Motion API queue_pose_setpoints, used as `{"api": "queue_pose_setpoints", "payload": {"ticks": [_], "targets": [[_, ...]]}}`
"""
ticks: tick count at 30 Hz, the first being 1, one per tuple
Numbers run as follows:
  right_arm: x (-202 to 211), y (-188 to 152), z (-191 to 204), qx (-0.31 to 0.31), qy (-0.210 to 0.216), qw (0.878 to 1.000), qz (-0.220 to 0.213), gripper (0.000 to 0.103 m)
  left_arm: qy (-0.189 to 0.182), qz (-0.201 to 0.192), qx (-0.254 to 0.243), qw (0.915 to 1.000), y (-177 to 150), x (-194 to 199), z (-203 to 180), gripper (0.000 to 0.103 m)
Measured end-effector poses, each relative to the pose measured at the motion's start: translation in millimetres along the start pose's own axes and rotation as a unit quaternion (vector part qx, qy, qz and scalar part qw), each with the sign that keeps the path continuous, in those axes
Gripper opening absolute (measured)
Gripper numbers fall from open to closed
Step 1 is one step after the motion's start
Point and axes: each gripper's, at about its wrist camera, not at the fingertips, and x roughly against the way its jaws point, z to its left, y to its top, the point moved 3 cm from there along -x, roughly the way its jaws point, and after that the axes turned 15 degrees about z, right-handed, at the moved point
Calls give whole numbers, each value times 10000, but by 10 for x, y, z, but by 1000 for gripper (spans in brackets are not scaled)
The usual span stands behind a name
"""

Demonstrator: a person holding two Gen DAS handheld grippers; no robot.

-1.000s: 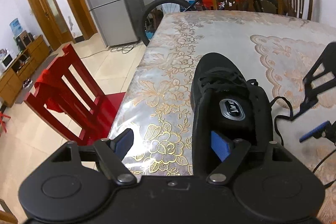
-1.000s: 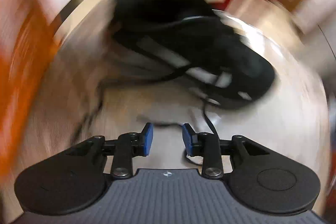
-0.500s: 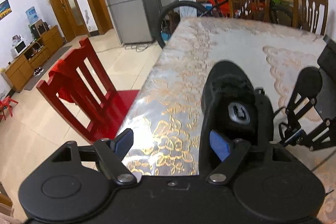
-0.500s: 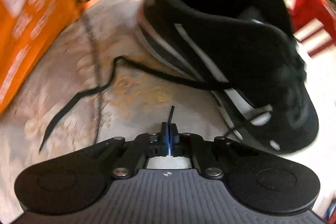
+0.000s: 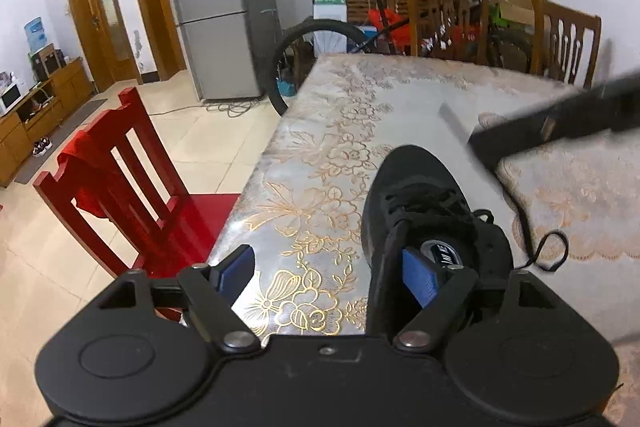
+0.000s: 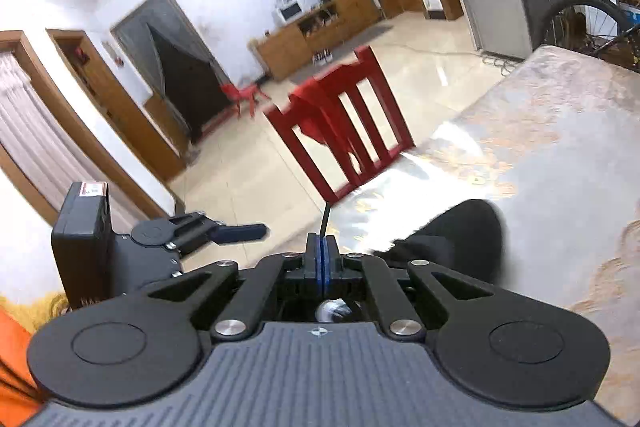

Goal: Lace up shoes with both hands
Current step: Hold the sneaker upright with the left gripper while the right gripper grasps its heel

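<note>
In the left wrist view we see the black shoe [image 5: 416, 211] lying on the counter [image 5: 320, 155], its long axis running from near to far, toe pointing to the far end and heel opening toward us. Our left tool [image 5: 326, 273] stands wide: its right finger [image 5: 418, 277] sits inside the heel opening, its left finger outside over the bare cloth, and whether either pad presses the collar we cannot tell. A loose lace [image 5: 548, 251] curls on the counter just right of the shoe. Our right tool [image 6: 322, 259] is pinched closed on the stiff black tip of a lace [image 6: 325, 221], which stands up from between the pads (the shoe under it is a dark blur). The counter wears a glossy cloth with gold flowers. Left of it stands a red chair [image 5: 116, 183] on pale floor tiles; far off are a silver fridge [image 5: 220, 7], a bicycle wheel [image 5: 304, 63] and wooden chairs [image 5: 564, 43].
</note>
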Motion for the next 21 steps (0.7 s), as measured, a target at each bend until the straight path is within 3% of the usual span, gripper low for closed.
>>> {"api": "queue_pose_setpoints", "payload": {"ticks": [2, 7, 14, 21], "targets": [[-190, -88, 123, 69, -287, 9996, 10, 2, -83, -34, 129, 9999, -10, -15, 56, 79], [-492, -12, 268, -153, -718, 9949, 699, 2, -297, -42, 660, 9974, -29, -59, 249, 79], [-362, 116, 297, 73, -982, 9885, 1147, 2, -327, 42, 814, 9961, 37, -133, 386, 85], [-519, 215, 372, 438, -1167, 9831, 1342, 2, -384, 99, 947, 9947, 106, -205, 523, 86]]}}
